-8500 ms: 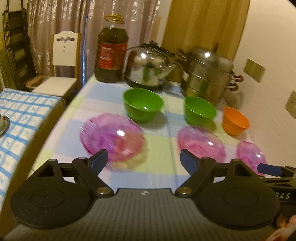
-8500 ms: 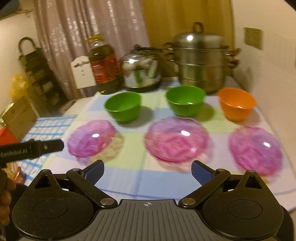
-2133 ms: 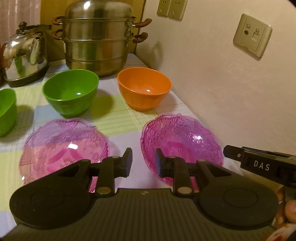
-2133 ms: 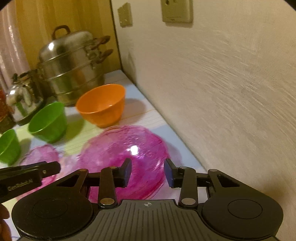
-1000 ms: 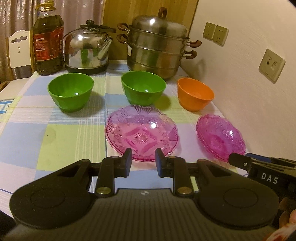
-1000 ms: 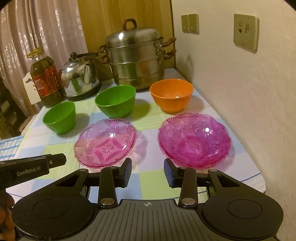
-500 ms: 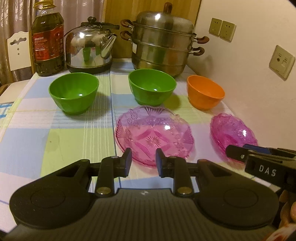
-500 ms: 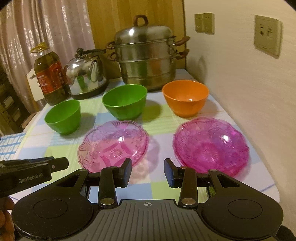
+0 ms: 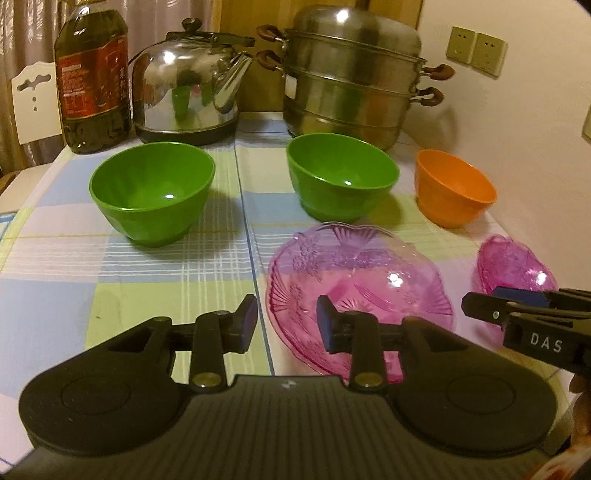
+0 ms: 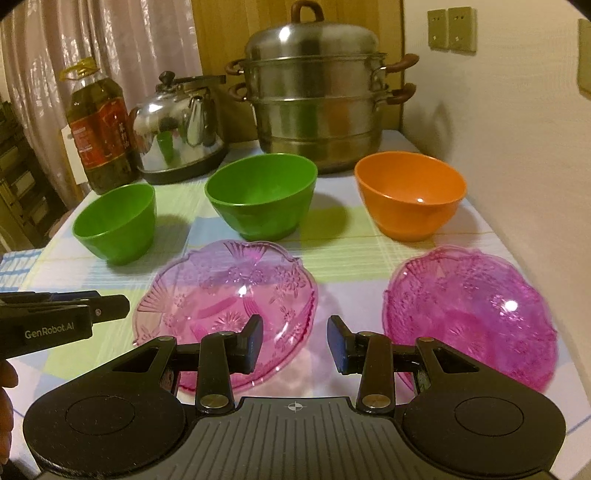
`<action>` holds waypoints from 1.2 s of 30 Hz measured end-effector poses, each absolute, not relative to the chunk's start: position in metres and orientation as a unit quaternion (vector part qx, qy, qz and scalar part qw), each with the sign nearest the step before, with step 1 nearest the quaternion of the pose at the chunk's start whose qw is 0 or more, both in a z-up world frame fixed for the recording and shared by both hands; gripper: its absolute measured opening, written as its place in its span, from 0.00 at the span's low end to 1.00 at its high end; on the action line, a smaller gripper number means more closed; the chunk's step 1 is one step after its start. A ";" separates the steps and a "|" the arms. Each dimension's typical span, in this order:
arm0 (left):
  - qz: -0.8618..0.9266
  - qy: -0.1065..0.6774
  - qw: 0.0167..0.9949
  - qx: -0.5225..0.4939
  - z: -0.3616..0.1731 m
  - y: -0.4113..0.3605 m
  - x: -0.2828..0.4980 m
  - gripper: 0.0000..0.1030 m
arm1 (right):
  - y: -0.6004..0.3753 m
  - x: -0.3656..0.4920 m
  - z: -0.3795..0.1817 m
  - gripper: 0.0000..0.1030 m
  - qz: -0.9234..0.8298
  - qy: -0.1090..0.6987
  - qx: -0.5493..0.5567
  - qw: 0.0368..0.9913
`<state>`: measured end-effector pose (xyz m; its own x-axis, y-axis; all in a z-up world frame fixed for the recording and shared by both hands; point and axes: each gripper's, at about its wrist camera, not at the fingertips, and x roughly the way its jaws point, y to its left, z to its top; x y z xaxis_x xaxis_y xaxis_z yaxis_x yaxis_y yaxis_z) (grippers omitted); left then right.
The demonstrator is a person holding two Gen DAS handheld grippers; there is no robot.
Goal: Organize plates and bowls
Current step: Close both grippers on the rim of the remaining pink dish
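Note:
Two pink glass plates lie on the checked tablecloth: a paler one (image 9: pixel 360 275) (image 10: pixel 236 299) in the middle and a darker one (image 9: pixel 515 267) (image 10: pixel 469 306) at the right. Behind them stand two green bowls, the left one (image 9: pixel 153 192) (image 10: pixel 116 221) and the middle one (image 9: pixel 341 175) (image 10: pixel 262 194), and an orange bowl (image 9: pixel 452 192) (image 10: pixel 410 194). My left gripper (image 9: pixel 286 325) is partly open and empty, straddling the paler plate's left rim. My right gripper (image 10: pixel 295 343) is partly open and empty, above the gap between the two plates.
A steel steamer pot (image 9: pixel 354 70) (image 10: pixel 317 92), a steel kettle (image 9: pixel 188 85) (image 10: pixel 181 122) and an oil bottle (image 9: pixel 92 77) (image 10: pixel 98 133) stand along the back. A wall with sockets (image 10: pixel 450 29) bounds the right side. A white chair (image 9: pixel 33 103) stands at the far left.
Both grippers have moved forward and lower toward the plates, and their jaws have opened a little wider. The third plate seen 8.5 s ago is no longer visible.

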<state>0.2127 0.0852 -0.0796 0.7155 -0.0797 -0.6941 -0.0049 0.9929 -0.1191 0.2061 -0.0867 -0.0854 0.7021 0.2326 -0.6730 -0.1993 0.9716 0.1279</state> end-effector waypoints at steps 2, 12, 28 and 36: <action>-0.018 0.381 0.923 -0.059 -0.086 0.089 0.217 0.31 | -0.084 0.212 -0.091 0.38 0.121 0.370 0.021 0.921; -0.023 0.410 0.907 -0.091 -0.111 0.091 0.236 0.31 | -0.083 0.227 -0.114 0.38 0.094 0.405 0.029 0.909; -0.019 0.415 0.905 -0.090 -0.122 0.088 0.241 0.25 | -0.082 0.236 -0.128 0.37 0.101 0.427 0.050 0.897; -0.017 0.419 0.902 -0.104 -0.123 0.091 0.243 0.16 | -0.084 0.239 -0.131 0.27 0.098 0.435 0.060 0.893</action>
